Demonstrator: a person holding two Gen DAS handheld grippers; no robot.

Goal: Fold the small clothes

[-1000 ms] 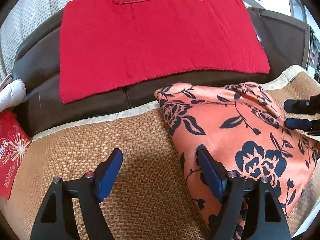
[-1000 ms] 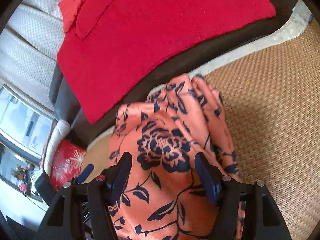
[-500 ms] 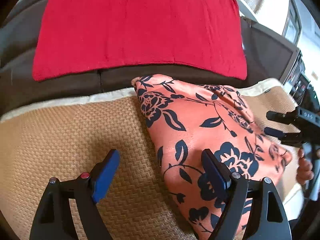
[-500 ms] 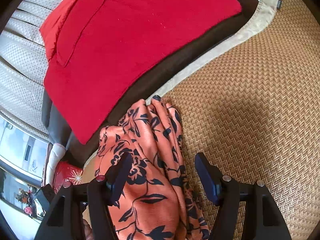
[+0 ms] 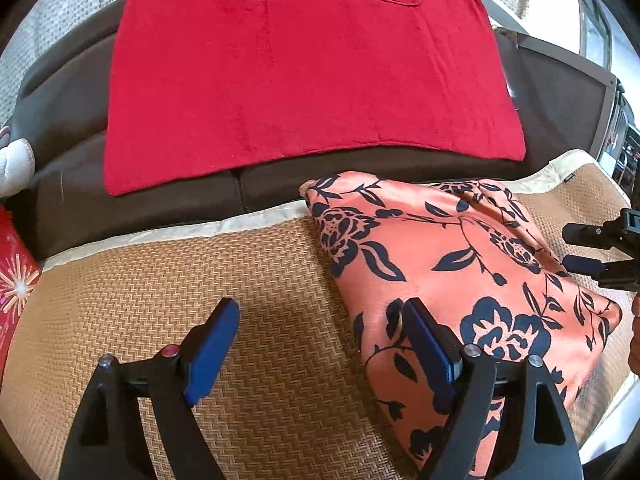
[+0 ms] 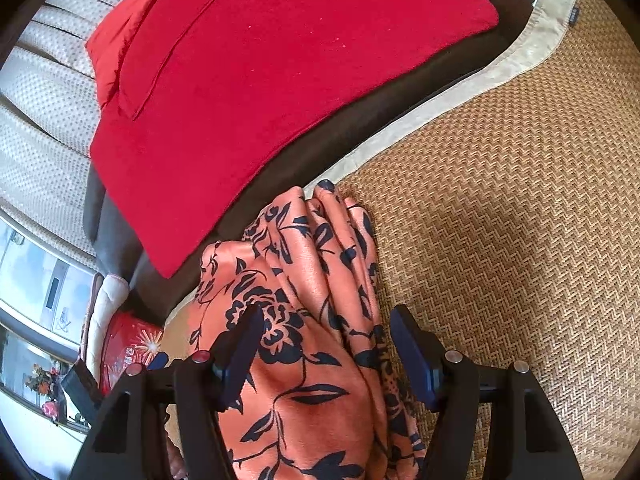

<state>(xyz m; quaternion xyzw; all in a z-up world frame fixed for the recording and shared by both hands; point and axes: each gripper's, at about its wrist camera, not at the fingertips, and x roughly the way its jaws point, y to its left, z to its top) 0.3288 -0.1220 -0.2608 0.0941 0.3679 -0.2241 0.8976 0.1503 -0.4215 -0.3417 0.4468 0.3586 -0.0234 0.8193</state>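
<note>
An orange garment with a dark floral print lies folded on the woven mat; it also shows in the right wrist view. My left gripper is open and empty, its right finger over the garment's left edge. My right gripper is open above the garment's near right edge, holding nothing; it also shows in the left wrist view at the far right.
A red towel lies on the dark sofa cushion behind the mat. A red printed bag sits at the left. The mat extends to the right of the garment.
The left view swung back left and up, showing more towel and the red bag again. The right gripper shifted slightly over the garment. Both grippers stayed open.
</note>
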